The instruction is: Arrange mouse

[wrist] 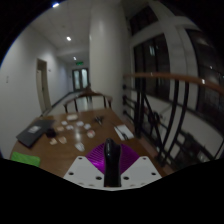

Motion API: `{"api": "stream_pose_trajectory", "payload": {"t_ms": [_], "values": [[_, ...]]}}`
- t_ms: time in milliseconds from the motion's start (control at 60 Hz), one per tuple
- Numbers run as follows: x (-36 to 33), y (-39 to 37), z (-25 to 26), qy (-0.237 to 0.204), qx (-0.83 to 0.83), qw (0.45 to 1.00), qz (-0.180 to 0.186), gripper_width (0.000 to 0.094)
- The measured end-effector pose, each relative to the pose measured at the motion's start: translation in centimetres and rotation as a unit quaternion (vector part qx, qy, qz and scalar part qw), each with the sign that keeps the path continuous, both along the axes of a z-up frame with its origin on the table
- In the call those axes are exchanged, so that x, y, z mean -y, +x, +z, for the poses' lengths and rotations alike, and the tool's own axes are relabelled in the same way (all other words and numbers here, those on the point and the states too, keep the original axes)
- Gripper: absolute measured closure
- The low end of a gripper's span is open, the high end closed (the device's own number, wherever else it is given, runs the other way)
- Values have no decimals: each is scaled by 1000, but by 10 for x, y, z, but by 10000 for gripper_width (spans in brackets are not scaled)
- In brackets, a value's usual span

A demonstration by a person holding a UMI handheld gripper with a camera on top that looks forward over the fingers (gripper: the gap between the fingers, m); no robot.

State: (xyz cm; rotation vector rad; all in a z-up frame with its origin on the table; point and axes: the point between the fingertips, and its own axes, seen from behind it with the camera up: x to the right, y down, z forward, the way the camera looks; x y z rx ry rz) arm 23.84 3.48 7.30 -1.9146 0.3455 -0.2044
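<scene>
**Gripper raised above a wooden table, dark object between its fingers**

The view looks down a corridor-like room with white walls, a ceiling carrying small recessed lights, and a far doorway. Along one side runs a railing with a wooden top rail and dark uprights, backed by dark glazing. A long wooden table lies ahead of the fingers and below them. At its far end stands a dark curved chair back. A dark flat item, possibly a laptop, sits on one side of the table. Several white sheets or cards lie scattered across the surface; their markings are too small to read. The gripper shows its white finger bodies and purple pads set narrowly apart. A dark upright object, probably the mouse, fills the space between the pads; whether both pads press on it cannot be told.
</scene>
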Motion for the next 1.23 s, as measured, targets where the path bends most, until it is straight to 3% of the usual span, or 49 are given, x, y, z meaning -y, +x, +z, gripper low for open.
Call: {"api": "stream_pose_trajectory", "payload": {"t_ms": [167,300,400,517,733,800,933,1000,1067,1133,1233], "values": [[8,-131,127,100,95,986,92,781],[13,-262,156,137,74,974,162,783],[7,-339,112,106,91,971,196,783],[14,-382,12,24,77,974,210,782],[17,-412,-48,-51,39,978,200,773],[13,-406,-47,-42,72,977,197,764],[13,-403,-52,-63,76,974,203,606],[27,-404,-55,-90,75,969,216,403],[37,-402,-48,-85,80,964,238,192],[53,-394,-38,-81,90,959,257,112],[88,-378,-22,-82,93,951,284,102]]}}
